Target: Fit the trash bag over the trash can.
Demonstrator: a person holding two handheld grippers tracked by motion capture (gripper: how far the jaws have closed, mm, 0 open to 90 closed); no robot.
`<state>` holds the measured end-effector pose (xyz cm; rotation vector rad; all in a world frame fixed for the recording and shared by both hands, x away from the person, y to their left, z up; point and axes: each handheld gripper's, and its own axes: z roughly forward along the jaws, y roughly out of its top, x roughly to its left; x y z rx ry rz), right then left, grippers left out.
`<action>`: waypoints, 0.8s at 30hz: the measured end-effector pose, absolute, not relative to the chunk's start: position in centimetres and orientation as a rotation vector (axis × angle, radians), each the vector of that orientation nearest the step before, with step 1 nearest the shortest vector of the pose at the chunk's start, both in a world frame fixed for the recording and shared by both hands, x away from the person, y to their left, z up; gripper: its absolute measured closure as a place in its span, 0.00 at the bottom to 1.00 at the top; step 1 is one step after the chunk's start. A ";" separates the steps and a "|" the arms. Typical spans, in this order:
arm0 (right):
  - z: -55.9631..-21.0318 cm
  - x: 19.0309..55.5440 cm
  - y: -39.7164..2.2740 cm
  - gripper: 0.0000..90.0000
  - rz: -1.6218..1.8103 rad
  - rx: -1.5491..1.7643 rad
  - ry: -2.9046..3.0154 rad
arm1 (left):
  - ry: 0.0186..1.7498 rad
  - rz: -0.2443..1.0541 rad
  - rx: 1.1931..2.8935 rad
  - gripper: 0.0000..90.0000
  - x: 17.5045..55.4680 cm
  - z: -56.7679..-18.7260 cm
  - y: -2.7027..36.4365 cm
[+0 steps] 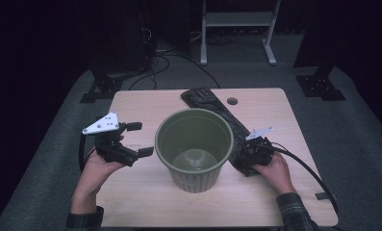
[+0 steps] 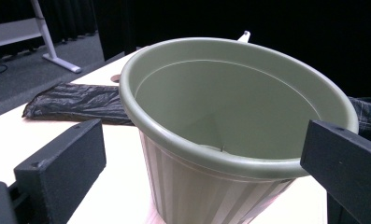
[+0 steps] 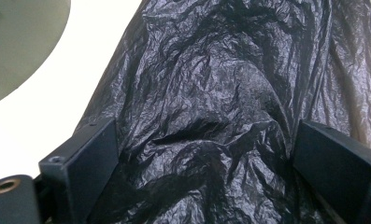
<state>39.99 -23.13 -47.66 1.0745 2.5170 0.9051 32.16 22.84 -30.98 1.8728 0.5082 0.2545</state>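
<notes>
An empty olive-green ribbed pot (image 1: pixel 194 179) stands upright at the middle of the pale wooden table (image 1: pixel 140 202). A crumpled black plastic bag (image 1: pixel 205 98) lies flat behind it, running from the far middle down to the pot's right. My left gripper (image 1: pixel 140 139) hovers left of the pot, open, with nothing between its jaws; the left gripper view looks at the pot (image 2: pixel 197 186) and the bag (image 2: pixel 75 100). My right gripper (image 1: pixel 244 156) is low over the bag's near end. Its jaws stand wide on either side of the bag (image 3: pixel 220 93), so my right gripper (image 3: pixel 204 135) is open; the pot's edge (image 3: pixel 15 42) is at upper left.
A round cable hole (image 1: pixel 232 101) sits in the table's far edge. The right gripper's black cable (image 1: pixel 306 168) loops off toward the near right corner. Beyond the table are a white frame stand (image 1: pixel 239 19), dark equipment feet (image 1: pixel 321 84) and floor cables.
</notes>
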 end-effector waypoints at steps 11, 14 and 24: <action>-46.9 38.8 -24.1 0.61 0.930 1.068 2.506 | 0.502 0.259 1.873 0.00 32.0 -30.8 22.9; -46.8 38.5 -24.6 0.80 0.939 1.071 2.507 | 0.502 0.257 1.876 0.00 32.0 -30.8 22.9; -46.6 36.8 -26.0 0.95 0.916 1.065 2.545 | 0.494 0.256 1.878 0.00 31.9 -30.7 22.9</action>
